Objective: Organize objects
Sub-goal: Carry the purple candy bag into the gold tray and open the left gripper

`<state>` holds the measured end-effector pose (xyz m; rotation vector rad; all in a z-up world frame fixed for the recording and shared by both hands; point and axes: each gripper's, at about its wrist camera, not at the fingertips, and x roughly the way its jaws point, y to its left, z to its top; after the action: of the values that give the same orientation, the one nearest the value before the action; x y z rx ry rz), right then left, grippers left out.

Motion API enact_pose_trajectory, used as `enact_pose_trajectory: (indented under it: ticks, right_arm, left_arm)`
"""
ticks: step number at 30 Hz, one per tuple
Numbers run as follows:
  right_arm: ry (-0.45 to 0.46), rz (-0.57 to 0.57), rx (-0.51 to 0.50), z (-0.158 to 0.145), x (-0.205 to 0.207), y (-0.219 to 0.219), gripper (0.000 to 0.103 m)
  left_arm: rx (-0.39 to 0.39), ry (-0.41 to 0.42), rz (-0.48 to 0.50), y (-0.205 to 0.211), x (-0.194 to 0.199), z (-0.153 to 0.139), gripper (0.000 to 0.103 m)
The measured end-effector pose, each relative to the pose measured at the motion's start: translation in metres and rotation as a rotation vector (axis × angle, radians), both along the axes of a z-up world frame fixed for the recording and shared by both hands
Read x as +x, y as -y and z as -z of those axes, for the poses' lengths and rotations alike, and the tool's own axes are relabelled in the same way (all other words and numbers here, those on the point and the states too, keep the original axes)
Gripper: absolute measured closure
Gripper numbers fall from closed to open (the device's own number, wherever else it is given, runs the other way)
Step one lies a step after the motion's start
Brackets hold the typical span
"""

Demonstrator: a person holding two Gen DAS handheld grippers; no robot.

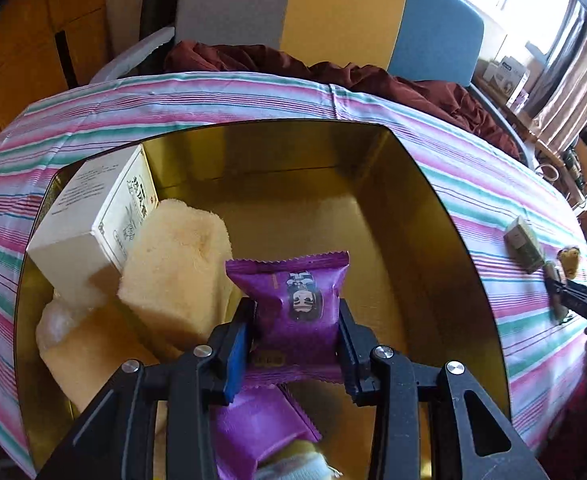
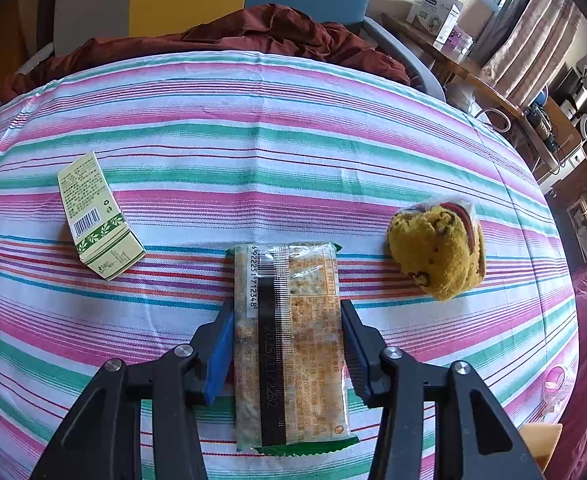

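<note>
My left gripper is clamped on a purple snack packet, both pads pressed into its sides, and holds it over the open gold tin. The packet's long axis runs straight out along my fingers, its far crimped edge pointing toward the tin's back wall. Below it and nearer to me lies a second purple packet. The left half of the tin is taken up by a white carton leaning on a pale yellow sponge-like block. The bare floor of the tin lies ahead and to the right of the held packet, so in my judgement the release should go that way.

My right gripper stands astride a clear-wrapped cracker pack lying flat on the striped tablecloth. The pack's long axis also runs along my fingers, barcode end away from me. The fingers sit just beside its long edges; I cannot tell whether they are pressing it or only flanking it. A green-and-cream carton lies well to the left of this pack, and a wrapped yellow plush item is near on the right. Both are outside the tin and, I judge, not yet sorted.

The tin does not show in the right wrist view. In the left view the right gripper appears beyond the tin's right wall, so the cracker pack would have to travel leftward to reach it.
</note>
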<state>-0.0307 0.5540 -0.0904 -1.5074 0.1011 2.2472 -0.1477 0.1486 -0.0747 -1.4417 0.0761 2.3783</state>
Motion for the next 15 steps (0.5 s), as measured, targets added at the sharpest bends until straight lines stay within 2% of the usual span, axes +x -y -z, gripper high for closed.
enact_pose_trajectory:
  ticks: [7,11,15]
  right_arm:
    - [0.004,-0.015,0.018,-0.002,0.001,0.009,0.054]
    - [0.004,-0.016,0.019,-0.002,0.002,0.009,0.054]
    - [0.004,-0.022,0.03,-0.002,0.003,0.012,0.054]
  left_arm:
    - [-0.018,-0.01,-0.025,0.009,0.003,0.003,0.062]
    - [-0.009,-0.077,-0.038,0.018,0.015,-0.012,0.06]
    - [-0.014,-0.18,-0.048,0.028,0.037,-0.035,0.058]
